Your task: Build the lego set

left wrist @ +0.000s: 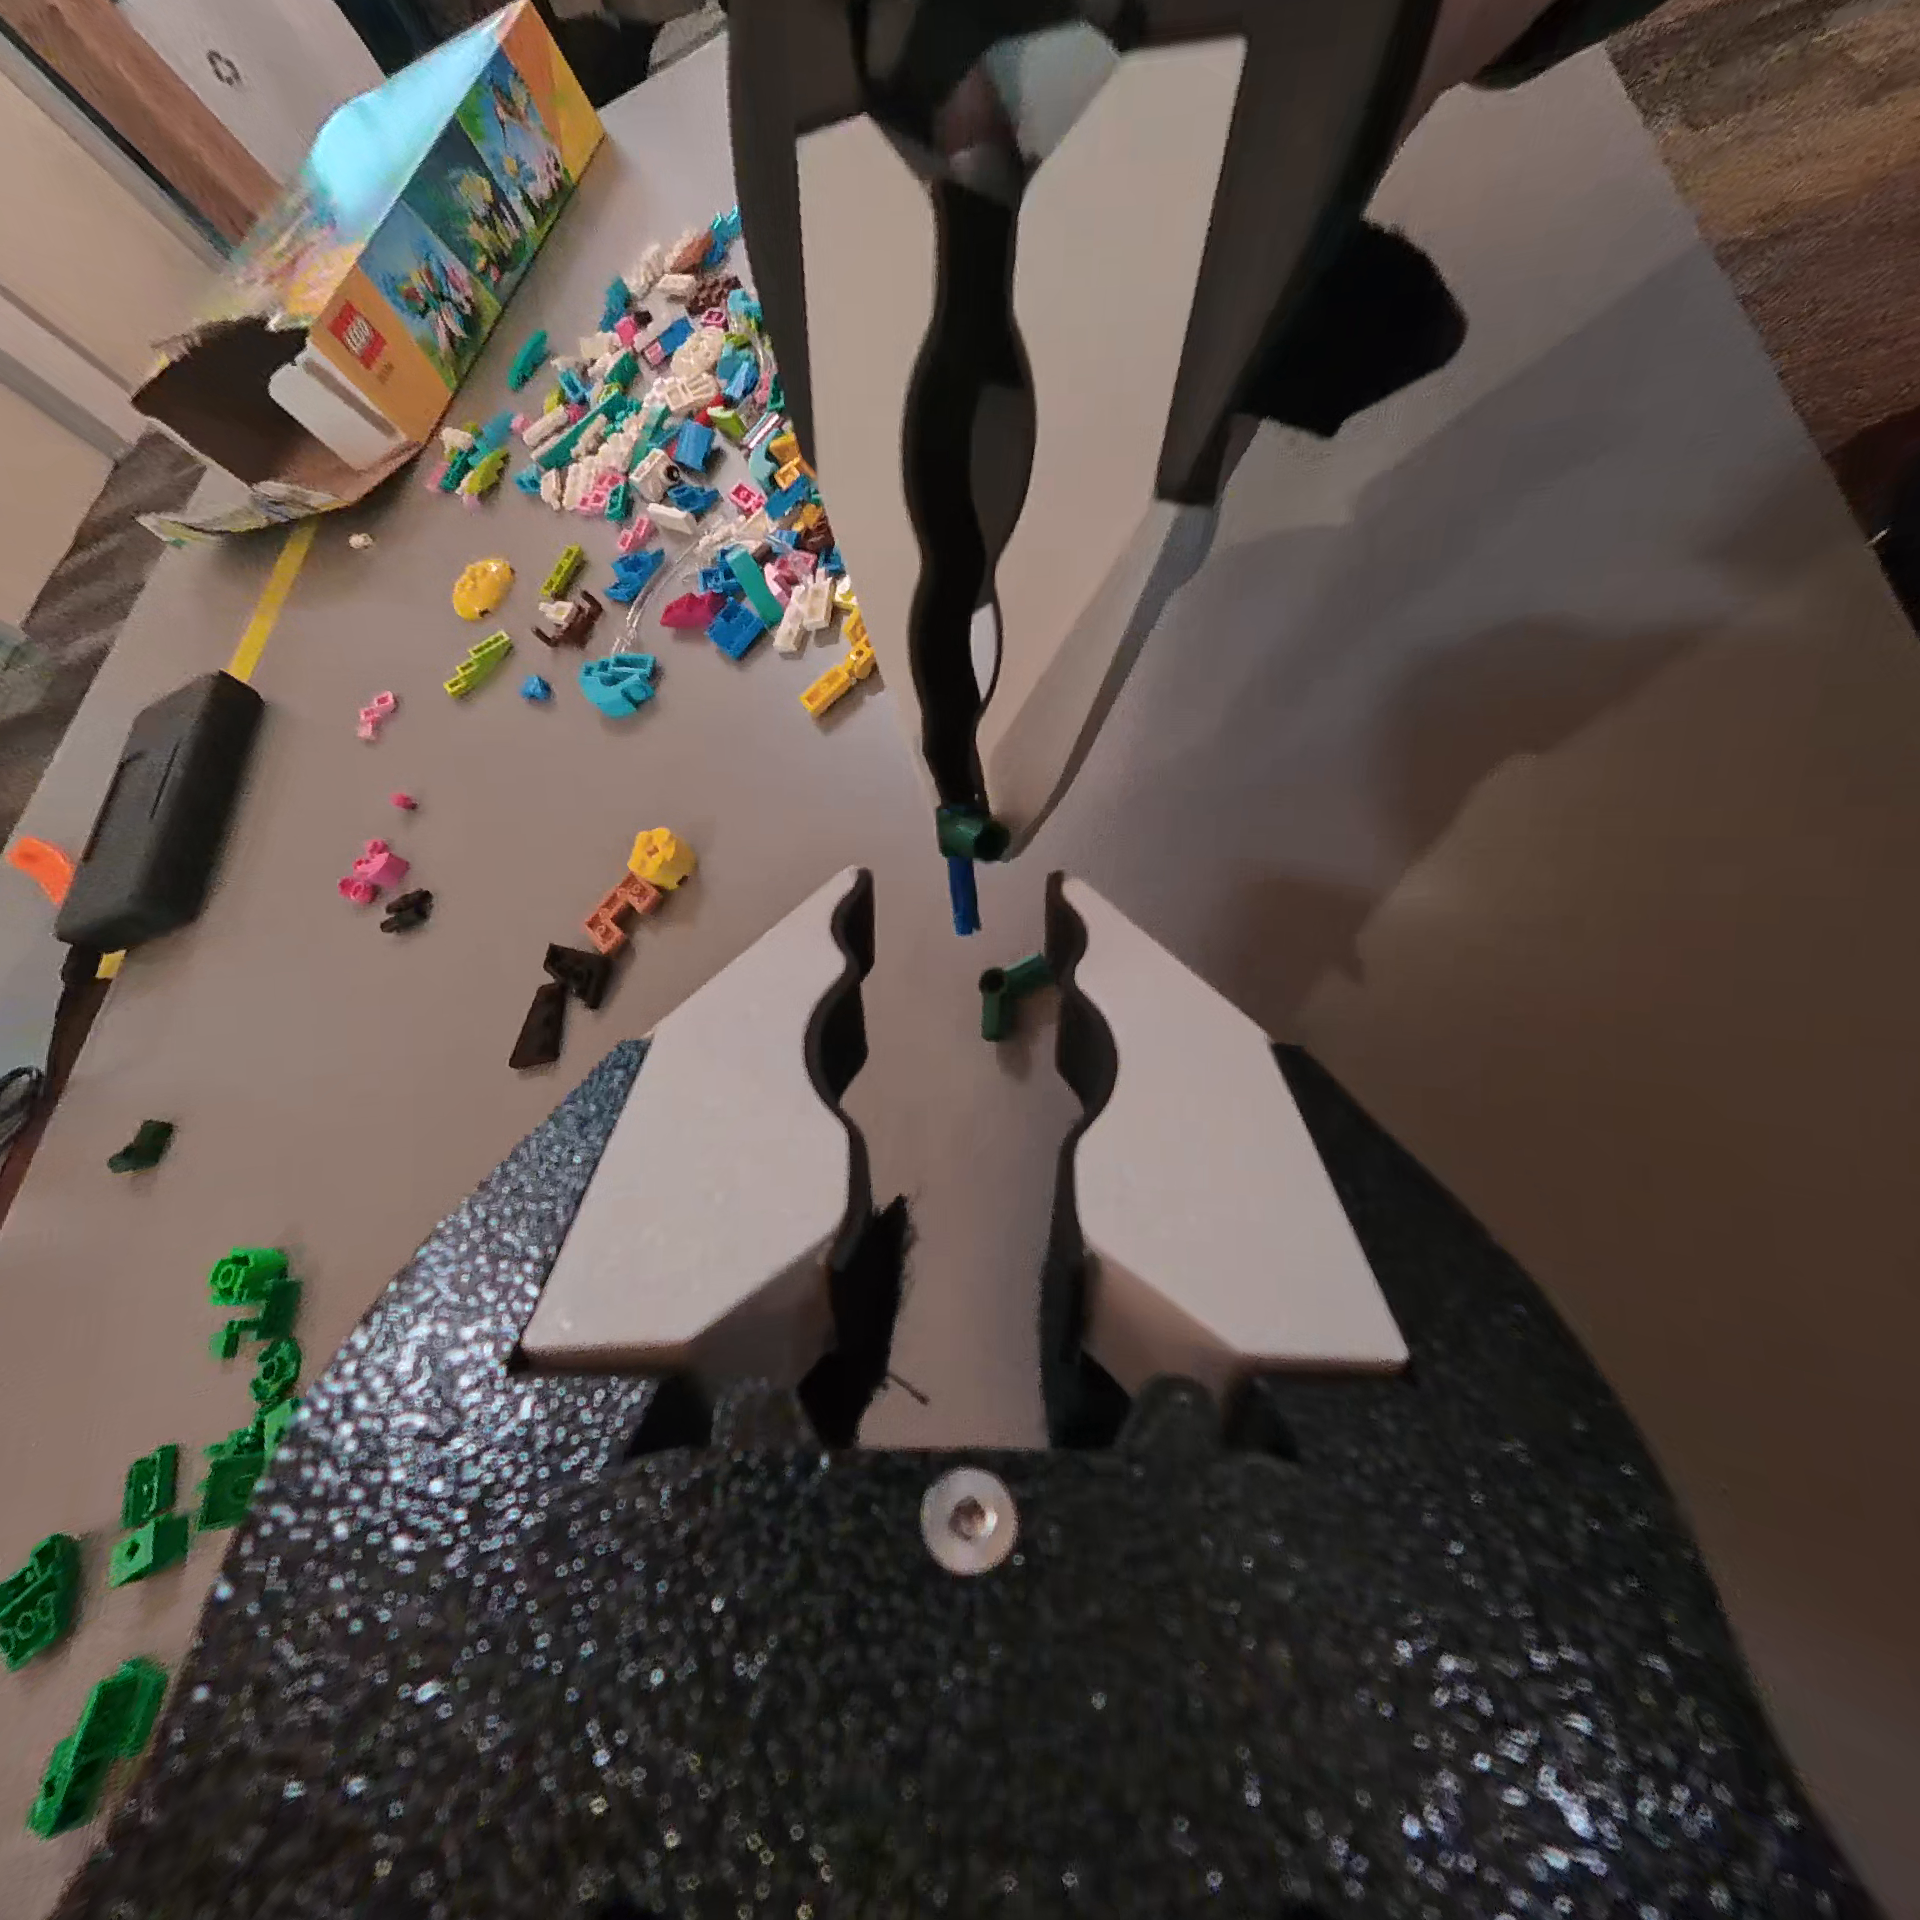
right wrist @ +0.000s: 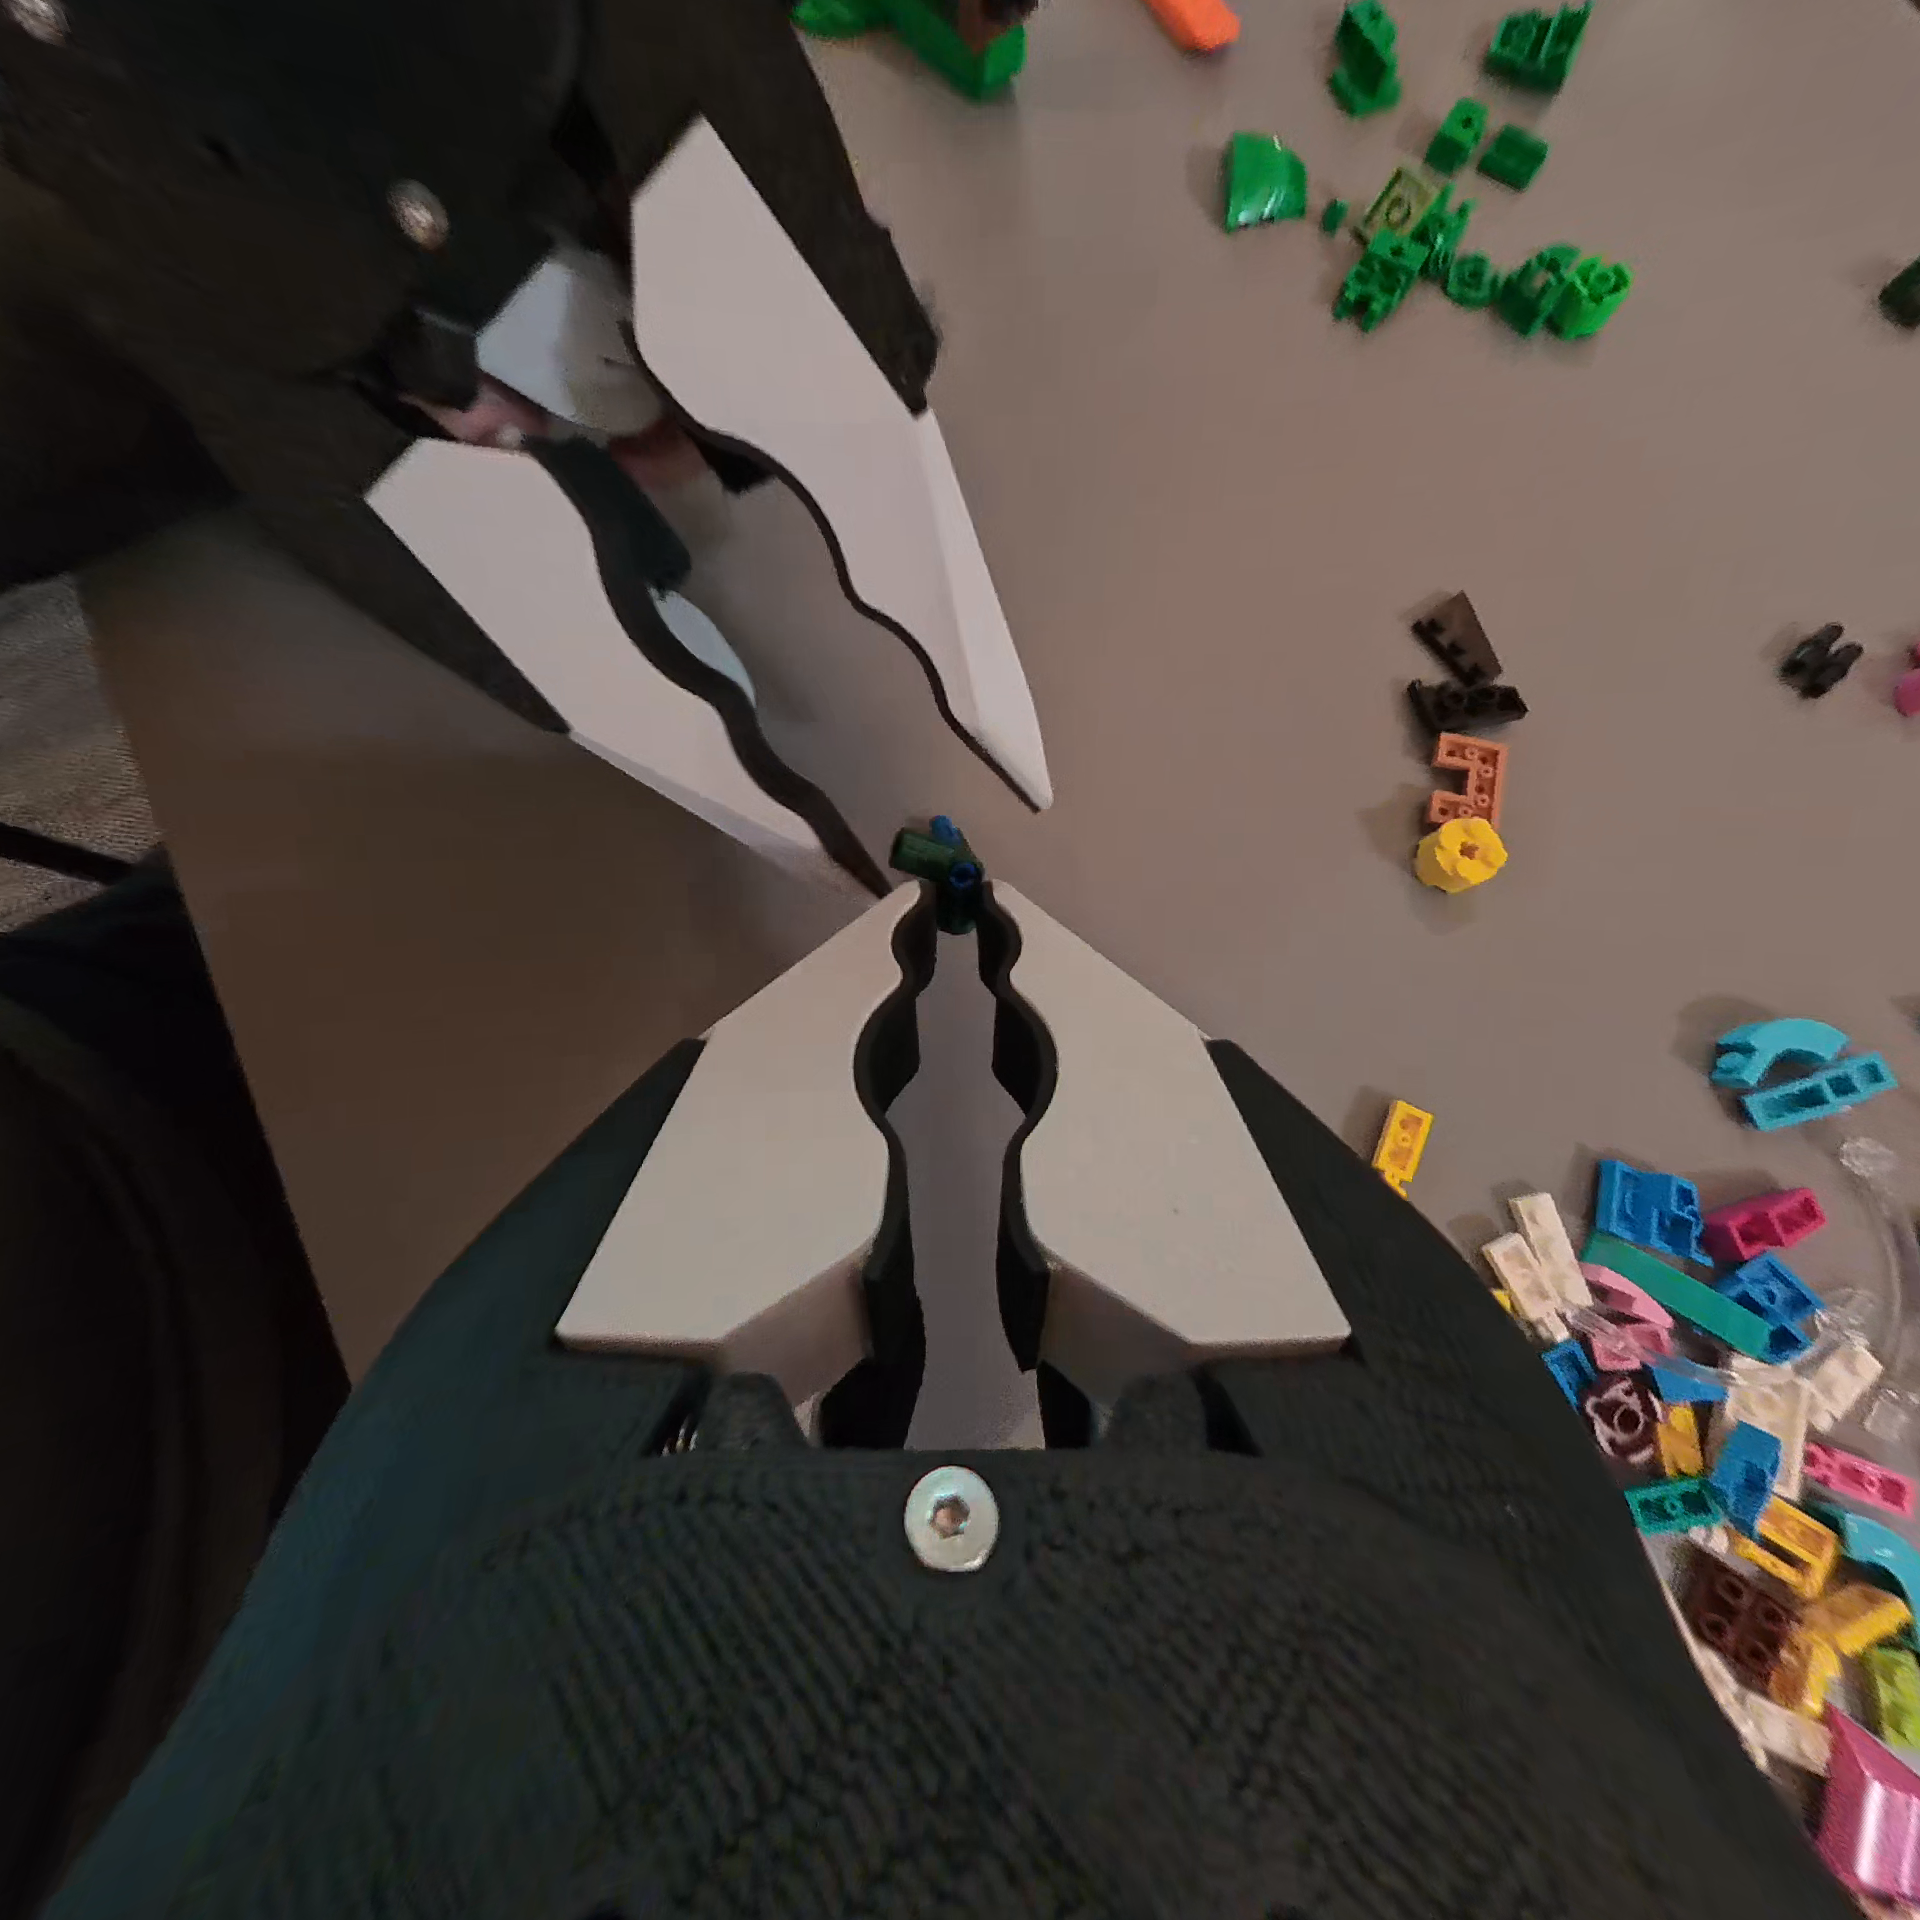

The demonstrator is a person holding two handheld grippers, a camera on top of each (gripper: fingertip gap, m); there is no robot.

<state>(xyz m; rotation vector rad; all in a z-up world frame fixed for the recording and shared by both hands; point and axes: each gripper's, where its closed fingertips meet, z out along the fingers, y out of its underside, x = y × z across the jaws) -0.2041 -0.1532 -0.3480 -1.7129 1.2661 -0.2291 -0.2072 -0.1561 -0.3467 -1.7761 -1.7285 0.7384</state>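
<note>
Gripping a small dark green connector (left wrist: 971, 832) at the very tips of its fingers, the right gripper (left wrist: 982, 826) reaches in from the far side of a smooth grey desk (left wrist: 1558, 1039); a slim blue pin (left wrist: 962, 896) sticks out of the connector and points down toward the desk. The left gripper (left wrist: 958, 894) sits low in front of it with its fingers set a moderate gap apart and nothing between them. Both tools have pale, flat-faced wedge fingers lined with wavy black rubber, mounted on rough, speckled black printed bodies with a silver screw at the centre. A second dark green elbow-shaped connector (left wrist: 1010, 992) lies on the desk just beside the left gripper's right finger. In the right wrist view, the green connector and blue pin (right wrist: 954, 878) show pinched at the narrowed fingertips, with the left gripper's tips close by. Off to the side lie bright green studded bricks (left wrist: 239, 1351), dark brown wedge plates (left wrist: 566, 987), an orange angled plate joined to a round yellow piece (left wrist: 661, 854), and a large jumbled heap of glossy multicoloured bricks (left wrist: 686, 457) beside a torn-open cardboard box (left wrist: 416, 260).
</note>
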